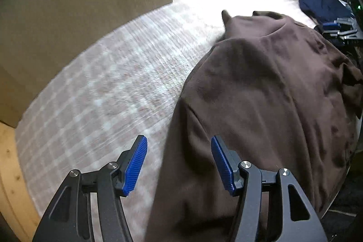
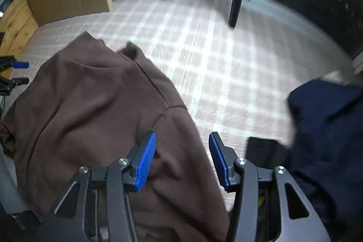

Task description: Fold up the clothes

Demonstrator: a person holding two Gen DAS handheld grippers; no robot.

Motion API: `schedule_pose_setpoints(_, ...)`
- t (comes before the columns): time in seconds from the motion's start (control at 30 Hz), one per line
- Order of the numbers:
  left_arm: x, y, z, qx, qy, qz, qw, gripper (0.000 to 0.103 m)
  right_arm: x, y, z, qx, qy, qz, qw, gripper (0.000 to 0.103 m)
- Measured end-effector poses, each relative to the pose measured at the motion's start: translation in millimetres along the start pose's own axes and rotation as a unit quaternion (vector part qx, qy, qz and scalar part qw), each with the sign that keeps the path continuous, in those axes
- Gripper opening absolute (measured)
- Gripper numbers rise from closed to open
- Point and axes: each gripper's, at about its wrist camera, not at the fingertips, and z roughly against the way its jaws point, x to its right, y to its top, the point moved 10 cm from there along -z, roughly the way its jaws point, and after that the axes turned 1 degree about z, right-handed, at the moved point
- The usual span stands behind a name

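A brown fleece garment (image 1: 272, 94) lies in a loose heap on a pale checked surface (image 1: 109, 87). My left gripper (image 1: 179, 140) points down over the garment's left edge, open, with the cloth edge passing below the gap and neither pad pressing on it. In the right wrist view the same brown garment (image 2: 97, 106) fills the lower left. My right gripper (image 2: 182, 135) hangs open over its right edge, the left pad above the cloth and the right pad above the checked surface (image 2: 226, 65). Nothing is held.
A dark navy garment (image 2: 329, 128) lies to the right, also seen far off (image 1: 322, 3). A large cardboard box (image 1: 79, 15) stands at the left beside light wooden boards (image 2: 18, 22). A dark furniture leg (image 2: 236, 8) stands on the far side.
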Motion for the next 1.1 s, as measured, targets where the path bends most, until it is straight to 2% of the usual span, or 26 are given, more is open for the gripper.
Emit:
schedule_pose_setpoints(0.07,-1.2,1.7,-8.1,-0.003,-0.004,0.001,1.0,0.056,-2.3,-4.8,-15.1,-0.012,0.015,-0.004,1.0,0.048)
schedule_pose_setpoints(0.1,-1.2,3.5,-9.2,-0.003,-0.005,-0.001,1.0,0.056,-6.5,-7.9,-19.7,-0.018,0.025,0.001,1.0,0.039)
schedule_pose_setpoints(0.17,-0.8,7.7,-10.6,-0.002,-0.01,-0.006,0.9999,0.056,-14.4,-12.6,-19.6,-0.025,0.035,0.018,0.999,0.003)
schedule_pose_setpoints(0.2,-0.6,9.8,-11.3,-0.001,-0.012,-0.009,0.9999,0.056,-17.4,-13.9,-15.1,-0.025,0.037,0.029,0.999,0.003)
schedule_pose_setpoints(0.27,-1.2,13.3,-11.4,0.001,-0.015,-0.011,0.9998,0.057,-8.0,-9.0,7.0,0.004,0.029,0.045,0.999,0.003)
schedule_pose_setpoints(0.3,-1.0,14.5,-12.5,0.0,-0.016,-0.011,0.9998,0.057,9.0,-7.5,12.0,0.009,0.018,0.026,0.999,0.002)
schedule_pose_setpoints(0.37,-0.3,16.8,-15.4,-0.002,-0.019,-0.012,0.9997,0.057,41.2,-5.3,21.3,0.018,-0.003,-0.01,1.0,0.002)
schedule_pose_setpoints(0.47,7.0,19.4,-27.8,-0.014,-0.025,-0.02,0.9994,0.056,40.1,-16.0,7.1,-0.022,-0.011,0.015,1.0,0.003)
schedule_pose_setpoints(0.53,14.4,20.6,-34.9,-0.021,-0.03,-0.027,0.999,0.052,26.7,-16.9,-0.3,-0.03,-0.04,0.054,0.997,0.011)
schedule_pose_setpoints(0.57,18.0,20.9,-37.4,-0.024,-0.033,-0.029,0.9988,0.047,23.4,-17.0,-2.1,-0.03,-0.039,0.06,0.997,0.024)
schedule_pose_setpoints(0.6,22.2,21.8,-37.4,-0.021,-0.038,-0.031,0.9986,0.039,18.3,-14.8,-3.9,-0.027,-0.033,0.06,0.997,0.041)
schedule_pose_setpoints(0.63,25.2,22.7,-35.8,-0.018,-0.041,-0.034,0.9984,0.028,14.2,-11.4,-4.6,-0.021,-0.023,0.057,0.998,0.048)
schedule_pose_setpoints(0.73,30.6,22.3,-30.6,-0.017,-0.037,-0.043,0.9982,0.013,8.5,0.8,-6.7,-0.004,-0.016,0.054,0.998,0.049)
schedule_pose_setpoints(0.8,34.2,21.9,-23.2,-0.01,-0.034,-0.049,0.9982,0.009,5.1,8.3,-9.5,0.005,-0.01,0.056,0.998,0.049)
schedule_pose_setpoints(0.9,35.3,22.2,-11.2,0.002,-0.036,-0.049,0.9982,0.01,-0.8,17.4,-21.6,0.006,0.001,0.064,0.998,0.049)
schedule_pose_setpoints(0.97,32.4,22.0,-8.8,0.003,-0.028,-0.052,0.9983,0.017,-4.0,17.3,-32.8,-0.007,-0.001,0.074,0.997,0.049)
schedule_pose_setpoints(1.0,30.8,21.9,-7.9,0.003,-0.023,-0.054,0.9983,0.024,-5.6,16.0,-35.6,-0.012,0.002,0.077,0.997,0.049)
schedule_pose_setpoints(1.03,29.3,22.2,-8.8,0.003,-0.016,-0.057,0.9982,0.036,-8.9,12.5,-37.2,-0.017,0.008,0.083,0.996,0.049)
schedule_pose_setpoints(1.1,30.5,23.8,-12.0,0.003,-0.014,-0.062,0.998,0.042,-14.9,5.3,-38.4,-0.024,0.014,0.099,0.995,0.049)
